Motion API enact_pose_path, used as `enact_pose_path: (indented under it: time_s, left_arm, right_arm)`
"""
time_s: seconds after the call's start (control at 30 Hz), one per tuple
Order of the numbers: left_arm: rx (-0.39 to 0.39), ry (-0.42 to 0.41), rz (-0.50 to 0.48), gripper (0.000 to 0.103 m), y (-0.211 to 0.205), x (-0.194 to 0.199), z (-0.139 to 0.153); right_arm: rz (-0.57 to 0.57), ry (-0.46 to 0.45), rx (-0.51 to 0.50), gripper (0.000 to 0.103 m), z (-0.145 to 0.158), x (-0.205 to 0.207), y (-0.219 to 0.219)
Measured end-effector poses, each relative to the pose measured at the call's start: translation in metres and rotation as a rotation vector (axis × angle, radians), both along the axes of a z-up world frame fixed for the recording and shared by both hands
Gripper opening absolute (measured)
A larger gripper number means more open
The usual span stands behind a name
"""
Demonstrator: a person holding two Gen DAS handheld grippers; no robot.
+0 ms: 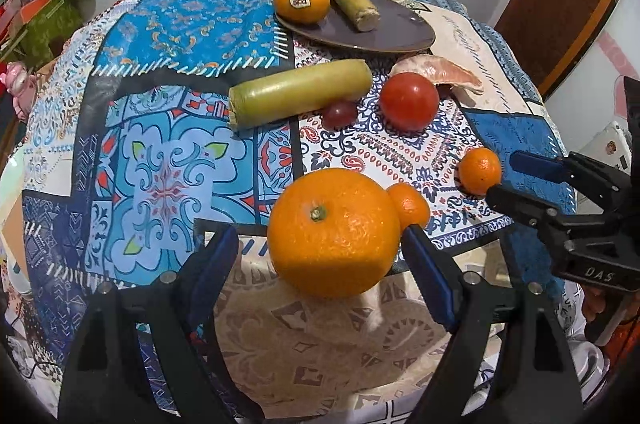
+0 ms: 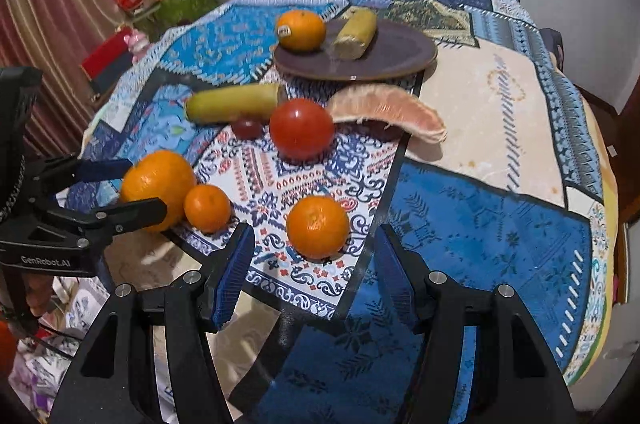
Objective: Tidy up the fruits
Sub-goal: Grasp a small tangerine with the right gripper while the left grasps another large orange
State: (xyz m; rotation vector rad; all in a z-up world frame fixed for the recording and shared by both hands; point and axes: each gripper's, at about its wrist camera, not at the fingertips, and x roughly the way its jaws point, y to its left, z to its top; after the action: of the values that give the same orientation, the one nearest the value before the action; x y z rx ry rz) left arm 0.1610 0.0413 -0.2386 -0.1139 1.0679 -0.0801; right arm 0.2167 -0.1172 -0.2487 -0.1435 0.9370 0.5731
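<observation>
Two wide-open claws (image 1: 316,248) (image 2: 314,264), each flanking an orange (image 1: 334,232) (image 2: 317,227), untouched.

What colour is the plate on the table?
Dark brown, the plate; clearest in the right wrist view.

We count four oranges (image 1: 333,232) around the plate (image 1: 394,28): one sits on it, three off. Two green stalk pieces (image 1: 300,92), one tomato (image 1: 409,101), one grape (image 1: 339,113), one pomelo wedge (image 1: 438,70).
</observation>
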Motion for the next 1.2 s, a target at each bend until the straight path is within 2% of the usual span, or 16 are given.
enact_pose_path:
  time_s: [0.13,0.37,0.73,1.2]
  left_arm:
    - [-0.024,0.009,-0.002,0.083,0.000,0.003,-0.005]
    - [-0.054,0.001,-0.019,0.068,-0.001,0.006,-0.006]
    - [-0.053,-0.016,0.013,0.068,0.004,0.007,0.003]
    - [-0.039,-0.150,0.009,0.068,0.003,0.036,0.060]
  right_arm:
    - [0.008,0.023,0.004,0.059,-0.007,0.006,0.002]
    - [0.005,0.050,0.009,0.036,-0.014,0.017,0.005]
    - [0.019,0.015,0.026,0.035,-0.002,0.012,0.003]
    - [-0.034,-0.110,0.098,0.035,0.051,0.028,-0.014]
